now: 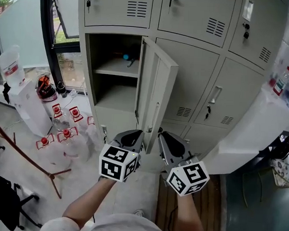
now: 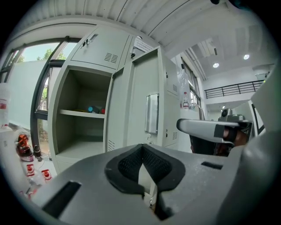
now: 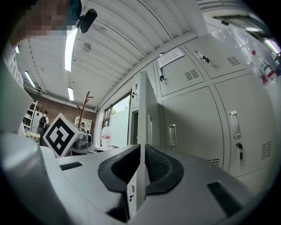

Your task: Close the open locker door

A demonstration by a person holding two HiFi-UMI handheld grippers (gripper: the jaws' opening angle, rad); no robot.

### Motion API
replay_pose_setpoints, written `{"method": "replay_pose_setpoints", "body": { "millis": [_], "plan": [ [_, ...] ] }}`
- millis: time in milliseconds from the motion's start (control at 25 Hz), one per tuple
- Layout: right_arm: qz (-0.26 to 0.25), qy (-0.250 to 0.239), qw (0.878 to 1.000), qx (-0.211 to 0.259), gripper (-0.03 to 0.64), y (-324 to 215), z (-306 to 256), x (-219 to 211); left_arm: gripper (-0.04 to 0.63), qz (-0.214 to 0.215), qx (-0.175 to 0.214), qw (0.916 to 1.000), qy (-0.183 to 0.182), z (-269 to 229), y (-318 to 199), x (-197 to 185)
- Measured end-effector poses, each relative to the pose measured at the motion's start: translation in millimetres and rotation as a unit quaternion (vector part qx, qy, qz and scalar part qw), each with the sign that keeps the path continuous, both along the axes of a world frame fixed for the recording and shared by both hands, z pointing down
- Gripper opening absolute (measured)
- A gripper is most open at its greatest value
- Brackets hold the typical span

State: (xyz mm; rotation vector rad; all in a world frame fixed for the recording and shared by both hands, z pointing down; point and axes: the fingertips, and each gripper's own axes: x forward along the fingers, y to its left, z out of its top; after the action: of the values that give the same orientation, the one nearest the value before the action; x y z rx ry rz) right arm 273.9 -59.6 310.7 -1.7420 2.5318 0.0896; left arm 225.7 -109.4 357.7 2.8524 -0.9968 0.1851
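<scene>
Approach to the open locker door, both claws closed and empty

The locker door (image 1: 158, 89) stands swung out toward the near side from the right edge of its open compartment (image 1: 115, 72), so the closing push looks not yet begun. The left claw (image 1: 136, 133) has its tips together on nothing and sits just left of the door's near lower edge, on the inner-face side. The right claw (image 1: 163, 136) is also closed, just to the right. In its own view the door shows edge-on in line with the slit, which I judge lies beyond, not pinched. Next, a claw should press the door's right-hand outer face and sweep it left and far until flush, with the left claw out of the way.
</scene>
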Motion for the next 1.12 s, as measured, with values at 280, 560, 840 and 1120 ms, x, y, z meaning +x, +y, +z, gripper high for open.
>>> {"method": "replay_pose_setpoints", "body": {
  "millis": [280, 560, 840, 1120],
  "plan": [
    [-0.064, 0.008, 0.998, 0.013, 0.061, -17, -6, 0, 0.005, -0.041, -0.006, 0.9991, -0.005, 4, -18, 0],
    [-0.162, -0.04, 0.986, 0.018, 0.081, -21, -10, 5, 0.005, -0.074, -0.007, 0.9972, -0.004, 7, -31, 4],
    [-0.242, -0.036, 0.97, 0.019, 0.094, -32, -15, 3, 0.005, -0.1, -0.012, 0.9949, -0.008, 13, -42, 2],
    [-0.302, -0.051, 0.952, 0.012, 0.104, -35, -9, -8, 0.005, -0.121, -0.011, 0.9926, -0.004, 14, -52, -5]
  ]
}}
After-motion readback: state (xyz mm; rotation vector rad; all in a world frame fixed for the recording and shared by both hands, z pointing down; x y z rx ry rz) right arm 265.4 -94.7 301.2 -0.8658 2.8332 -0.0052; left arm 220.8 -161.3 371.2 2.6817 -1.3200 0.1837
